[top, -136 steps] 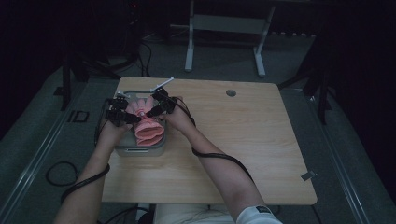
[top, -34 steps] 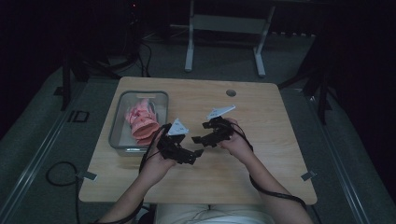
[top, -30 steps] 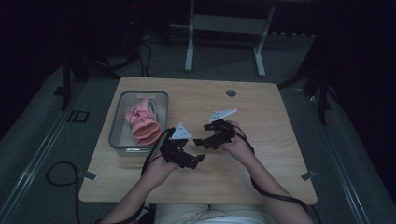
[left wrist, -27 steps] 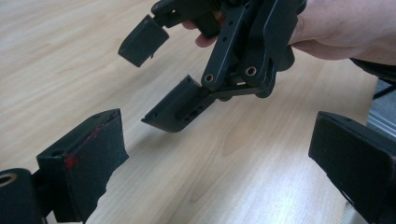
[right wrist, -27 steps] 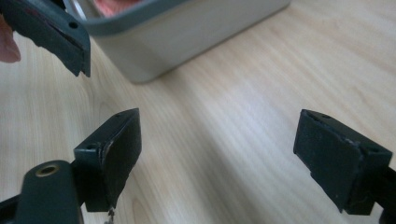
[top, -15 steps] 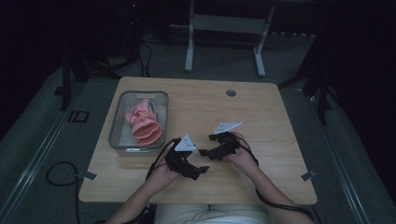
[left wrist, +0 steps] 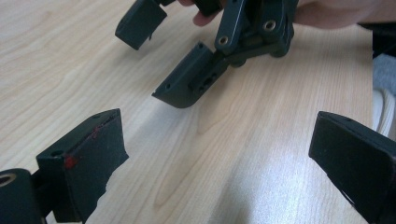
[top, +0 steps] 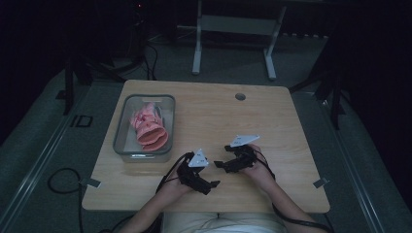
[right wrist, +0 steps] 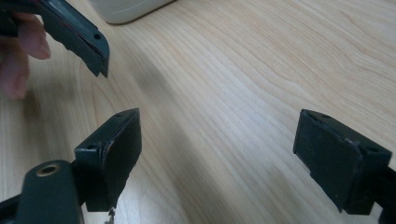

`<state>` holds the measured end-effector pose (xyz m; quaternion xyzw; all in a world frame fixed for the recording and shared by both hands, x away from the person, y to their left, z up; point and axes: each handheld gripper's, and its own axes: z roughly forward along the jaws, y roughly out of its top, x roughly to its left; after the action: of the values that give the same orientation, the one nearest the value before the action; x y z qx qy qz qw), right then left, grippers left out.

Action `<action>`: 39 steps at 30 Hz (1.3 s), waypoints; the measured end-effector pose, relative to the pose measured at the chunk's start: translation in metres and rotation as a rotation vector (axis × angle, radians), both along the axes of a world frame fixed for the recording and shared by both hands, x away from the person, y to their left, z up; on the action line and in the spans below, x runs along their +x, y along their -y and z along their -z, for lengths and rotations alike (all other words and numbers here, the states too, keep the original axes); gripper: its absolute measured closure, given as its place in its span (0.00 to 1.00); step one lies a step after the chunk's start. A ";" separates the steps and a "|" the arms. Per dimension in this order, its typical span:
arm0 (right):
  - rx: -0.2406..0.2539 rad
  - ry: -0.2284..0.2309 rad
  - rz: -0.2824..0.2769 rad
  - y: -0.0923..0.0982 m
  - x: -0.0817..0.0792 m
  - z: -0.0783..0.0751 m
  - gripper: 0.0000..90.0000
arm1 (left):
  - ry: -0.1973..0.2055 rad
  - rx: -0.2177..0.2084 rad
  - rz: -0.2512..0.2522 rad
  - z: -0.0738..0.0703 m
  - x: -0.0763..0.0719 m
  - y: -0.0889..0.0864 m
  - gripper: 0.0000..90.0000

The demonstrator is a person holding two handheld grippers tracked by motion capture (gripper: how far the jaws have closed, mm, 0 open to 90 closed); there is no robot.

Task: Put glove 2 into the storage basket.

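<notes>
A clear bin (top: pixel 121 131) stands at the left of the wooden table (top: pixel 272 116), with pink soft items (top: pixel 148 128) lying inside it. My left gripper (top: pixel 210 187) is low over the table near the front edge, open and empty; its jaws (left wrist: pixel 219 163) stand wide apart over bare wood. My right gripper (top: pixel 222 156) hovers just to its right, also open with nothing between its jaws (right wrist: pixel 219 149). The two point toward each other, a short gap apart. In the left gripper view, the right gripper (left wrist: pixel 219 60) is close ahead.
A round hole (top: pixel 240 96) sits near the table's far edge. A corner of the bin (right wrist: pixel 126 9) lies ahead in the right gripper view. Cables trail off the front edge (top: pixel 165 179). Beyond the table stands a metal frame (top: pixel 233 29) on the dark floor.
Both grippers left the bin and came to the near middle of the table. Over the last second they slid closer to the front edge, staying open.
</notes>
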<state>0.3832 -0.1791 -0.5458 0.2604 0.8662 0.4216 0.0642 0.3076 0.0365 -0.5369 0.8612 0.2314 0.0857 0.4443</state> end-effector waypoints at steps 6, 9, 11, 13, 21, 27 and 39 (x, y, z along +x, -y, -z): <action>-0.007 0.013 0.011 0.011 -0.007 0.006 0.17 | -0.001 0.016 0.016 0.009 -0.002 0.005 0.04; 0.000 0.009 0.024 0.016 -0.010 0.009 0.17 | 0.010 0.010 0.019 0.011 -0.003 0.006 0.04; 0.005 0.006 0.026 0.020 -0.011 0.011 0.17 | 0.004 -0.004 0.020 0.013 -0.003 0.005 0.04; 0.007 0.008 0.024 0.023 -0.014 0.013 0.17 | -0.001 -0.003 0.015 0.015 -0.003 0.005 0.04; 0.025 0.026 0.041 0.032 -0.021 0.012 0.17 | 0.005 0.010 0.015 0.018 -0.005 0.006 0.04; 0.040 0.033 0.057 0.037 -0.024 0.013 0.17 | 0.005 0.014 0.007 0.020 -0.005 0.003 0.04; 0.037 0.053 0.068 0.039 -0.024 0.013 0.17 | 0.014 0.013 0.005 0.021 -0.005 0.001 0.04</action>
<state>0.3596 -0.2177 -0.5590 0.2795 0.8469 0.4419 0.0964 0.3026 0.0351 -0.5584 0.8640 0.2255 0.0923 0.4405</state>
